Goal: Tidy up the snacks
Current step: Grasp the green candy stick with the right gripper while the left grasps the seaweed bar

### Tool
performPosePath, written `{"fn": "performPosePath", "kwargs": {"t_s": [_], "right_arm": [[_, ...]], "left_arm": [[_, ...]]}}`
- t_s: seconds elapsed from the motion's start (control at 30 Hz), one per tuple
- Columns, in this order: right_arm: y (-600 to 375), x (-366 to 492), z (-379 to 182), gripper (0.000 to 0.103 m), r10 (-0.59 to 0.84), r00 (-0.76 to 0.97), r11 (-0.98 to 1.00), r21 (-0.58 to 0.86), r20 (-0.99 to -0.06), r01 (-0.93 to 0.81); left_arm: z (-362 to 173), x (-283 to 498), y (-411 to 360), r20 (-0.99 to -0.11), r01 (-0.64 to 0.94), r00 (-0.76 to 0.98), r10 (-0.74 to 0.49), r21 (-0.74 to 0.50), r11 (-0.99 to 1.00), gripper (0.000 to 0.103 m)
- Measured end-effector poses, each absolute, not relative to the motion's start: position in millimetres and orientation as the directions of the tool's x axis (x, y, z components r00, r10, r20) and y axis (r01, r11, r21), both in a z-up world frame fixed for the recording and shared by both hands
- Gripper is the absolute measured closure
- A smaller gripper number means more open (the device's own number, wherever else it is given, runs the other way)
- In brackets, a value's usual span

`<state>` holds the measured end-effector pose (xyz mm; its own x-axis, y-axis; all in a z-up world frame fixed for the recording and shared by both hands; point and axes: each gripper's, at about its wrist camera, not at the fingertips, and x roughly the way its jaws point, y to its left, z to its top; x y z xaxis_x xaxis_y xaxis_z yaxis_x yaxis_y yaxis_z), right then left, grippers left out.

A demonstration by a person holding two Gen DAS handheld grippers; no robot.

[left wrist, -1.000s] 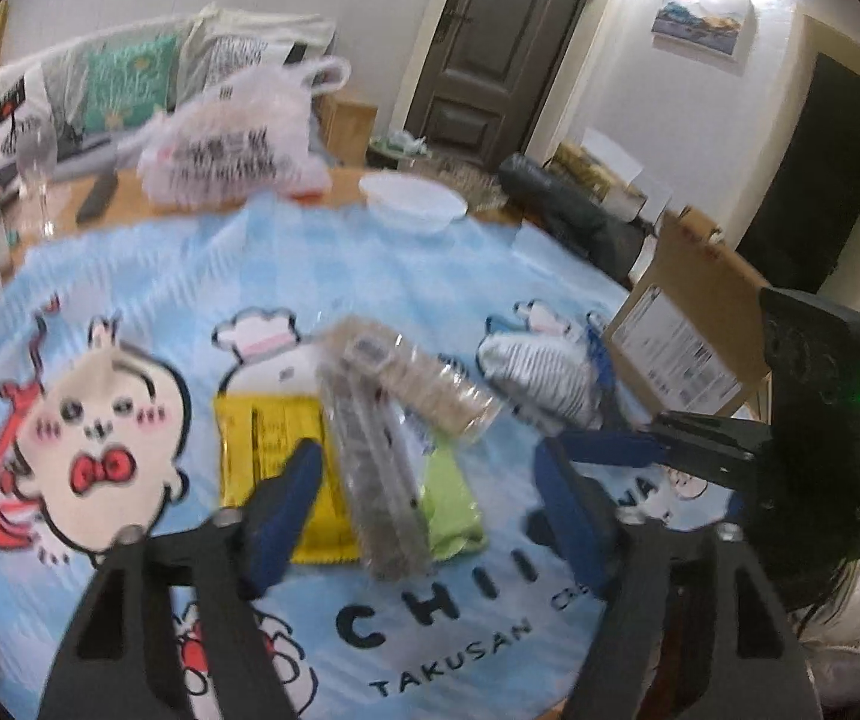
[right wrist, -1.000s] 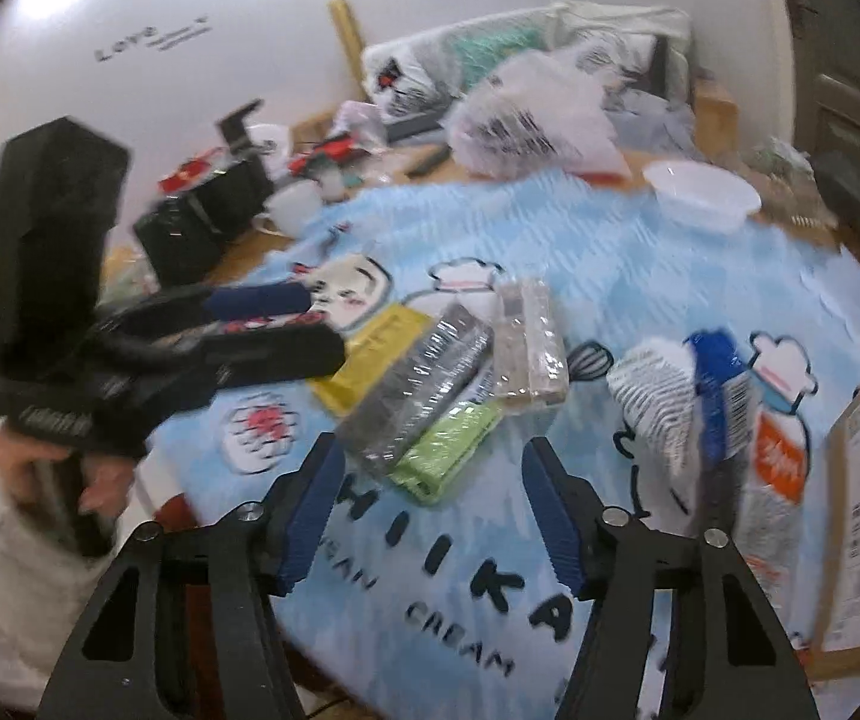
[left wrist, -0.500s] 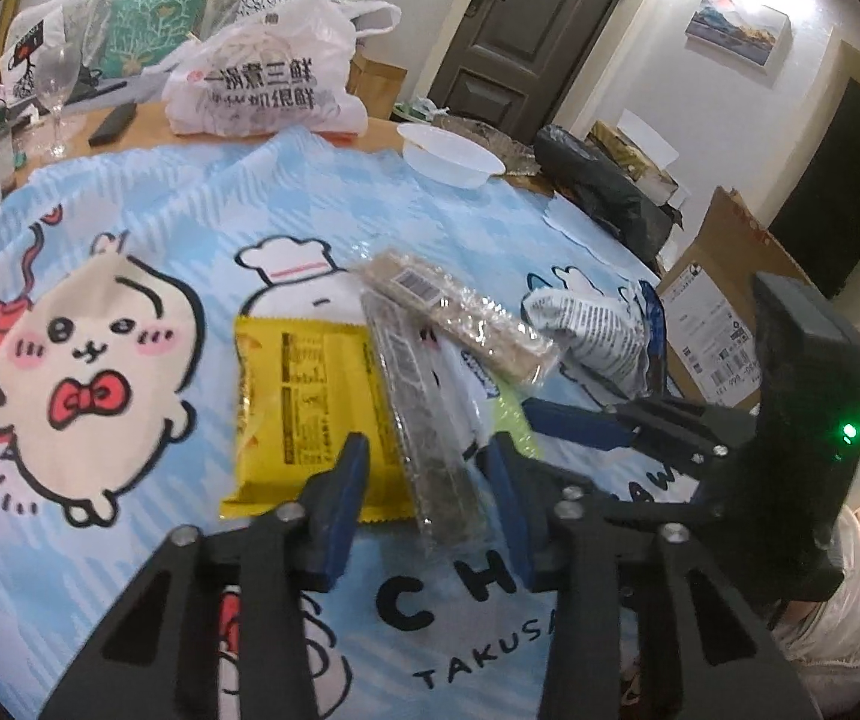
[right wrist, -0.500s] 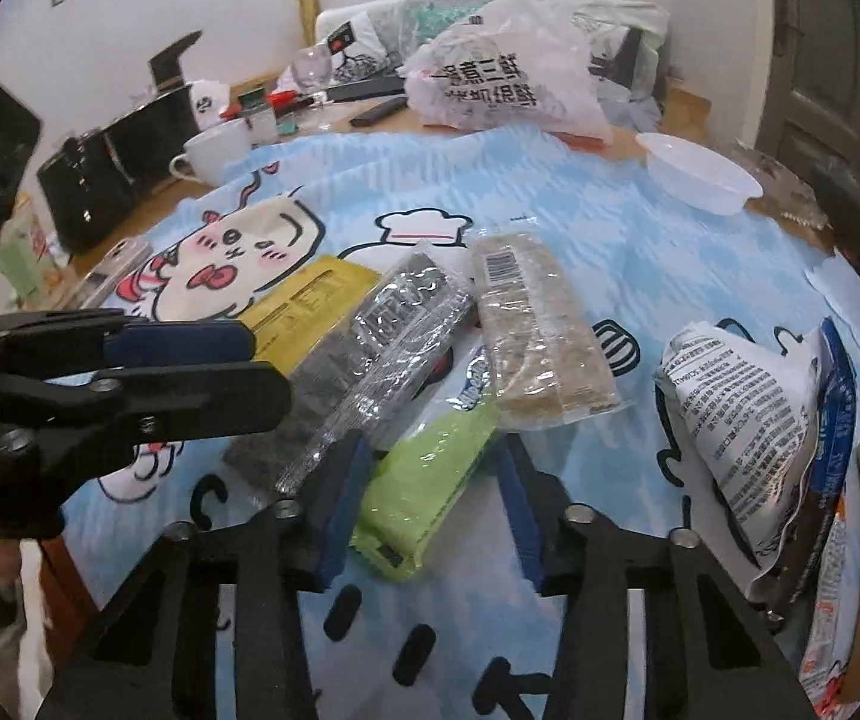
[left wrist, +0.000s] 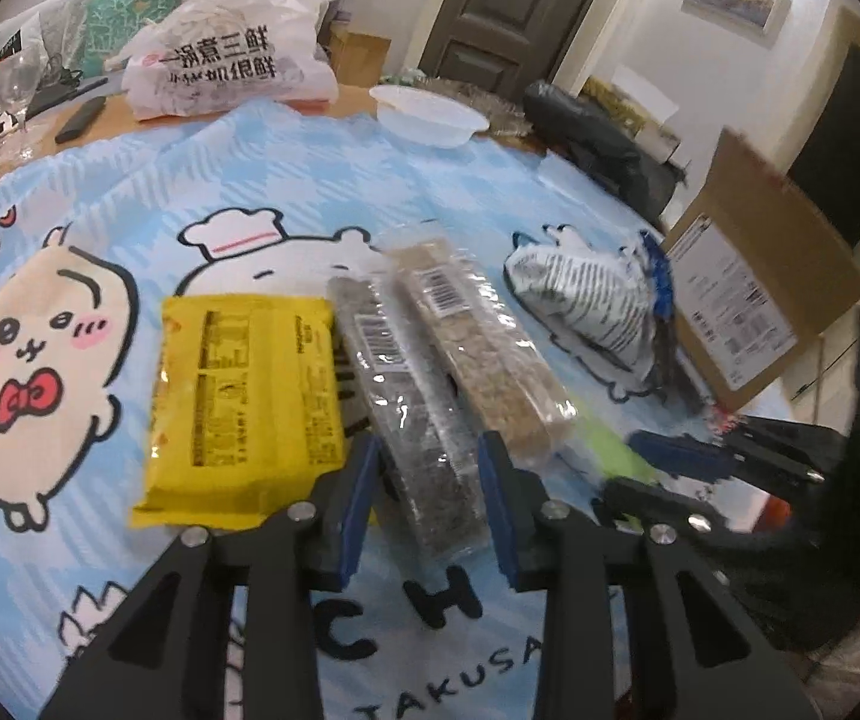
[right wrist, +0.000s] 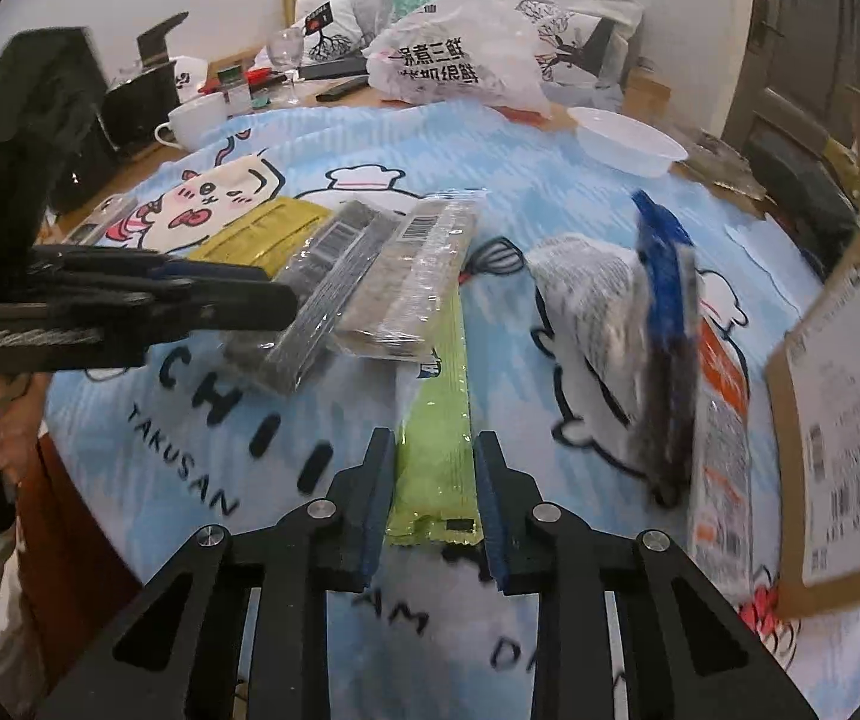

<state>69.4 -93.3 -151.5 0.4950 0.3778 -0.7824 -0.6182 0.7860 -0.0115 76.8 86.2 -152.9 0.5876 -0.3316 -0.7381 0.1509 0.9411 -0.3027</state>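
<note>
Left gripper (left wrist: 427, 501) fingers straddle the dark bar (left wrist: 412, 420) lengthwise – right gripper (right wrist: 433, 498) likewise flanks the green packet (right wrist: 439, 450)

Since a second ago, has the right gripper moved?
Yes. The right gripper has come forward over the cartoon cloth and narrowed; its jaws now flank the green packet, near end.

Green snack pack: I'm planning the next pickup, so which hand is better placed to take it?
Right. The right tongs already straddle the green snack pack's near end, jaws on either side. The left tongs bracket the dark seaweed bar instead.
</note>
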Motion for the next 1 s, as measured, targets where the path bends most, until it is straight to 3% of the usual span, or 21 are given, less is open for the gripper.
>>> {"fn": "performPosePath", "kwargs": {"t_s": [0.13, 0.23, 0.37, 0.43, 0.47, 1.0], "right_arm": [[-100, 58, -151, 0.081, 0.369, 0.504, 0.791, -0.021, -0.781, -0.611], [-109, 52, -151, 0.081, 0.366, 0.504, 0.798, -0.015, -0.782, -0.603], [-119, 46, -151, 0.081, 0.360, 0.513, 0.804, -0.019, -0.779, -0.594], [-124, 42, -151, 0.081, 0.360, 0.515, 0.808, -0.016, -0.778, -0.589], [-127, 41, -151, 0.081, 0.360, 0.516, 0.810, -0.014, -0.777, -0.586], [-157, 27, -150, 0.081, 0.361, 0.510, 0.831, 0.021, -0.781, -0.556]], "left_arm": [[-153, 83, 66, -0.755, 0.152, 0.598, -0.268, -0.222, 0.963, 0.053], [-154, 87, 54, -0.764, 0.154, 0.608, -0.217, -0.154, 0.976, 0.049], [-155, 87, 55, -0.760, 0.143, 0.616, -0.208, -0.152, 0.978, 0.050], [-155, 87, 54, -0.764, 0.136, 0.621, -0.178, -0.119, 0.984, 0.061], [-156, 86, 54, -0.765, 0.134, 0.622, -0.165, -0.103, 0.986, 0.061], [-154, 24, 59, -0.779, 0.170, 0.599, -0.185, -0.102, 0.980, 0.062]]}}
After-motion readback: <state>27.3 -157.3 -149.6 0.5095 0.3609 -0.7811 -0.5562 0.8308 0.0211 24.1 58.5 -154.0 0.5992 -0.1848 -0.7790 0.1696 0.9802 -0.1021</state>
